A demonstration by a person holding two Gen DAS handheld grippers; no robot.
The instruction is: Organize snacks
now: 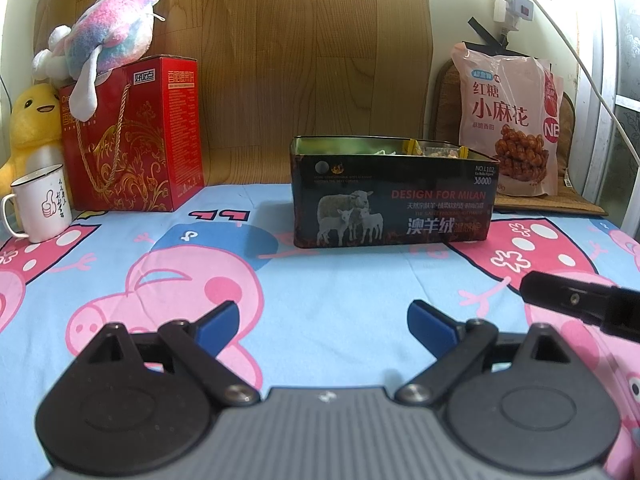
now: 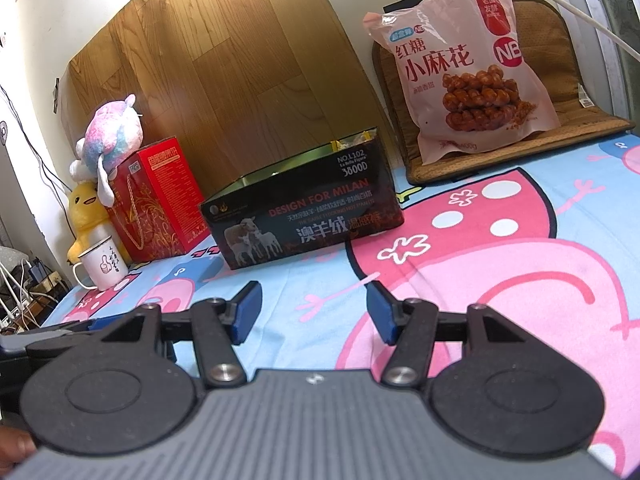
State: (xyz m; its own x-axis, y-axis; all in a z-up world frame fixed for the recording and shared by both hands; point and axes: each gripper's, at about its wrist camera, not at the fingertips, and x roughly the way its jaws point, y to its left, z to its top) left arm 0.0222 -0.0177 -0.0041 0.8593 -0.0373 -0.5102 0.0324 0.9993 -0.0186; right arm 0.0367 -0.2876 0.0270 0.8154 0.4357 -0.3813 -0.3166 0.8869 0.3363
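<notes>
A black open tin [image 1: 394, 200] with sheep printed on it stands on the cartoon-pig cloth, with small wrapped snacks [image 1: 420, 148] showing over its rim at the right end. It also shows in the right wrist view [image 2: 304, 216]. A pink bag of twisted dough snacks [image 1: 510, 120] leans upright behind the tin at the right, also in the right wrist view [image 2: 468, 64]. My left gripper [image 1: 322, 322] is open and empty, well short of the tin. My right gripper [image 2: 314, 312] is open and empty; its black finger [image 1: 576, 300] enters the left wrist view from the right.
A red gift box [image 1: 136, 132] with a pastel plush toy [image 1: 104, 44] on top stands at the back left, beside a yellow duck plush [image 1: 30, 128] and a white enamel mug [image 1: 40, 206]. A woven mat [image 2: 560, 92] lies under the pink bag. A wood-pattern panel backs the table.
</notes>
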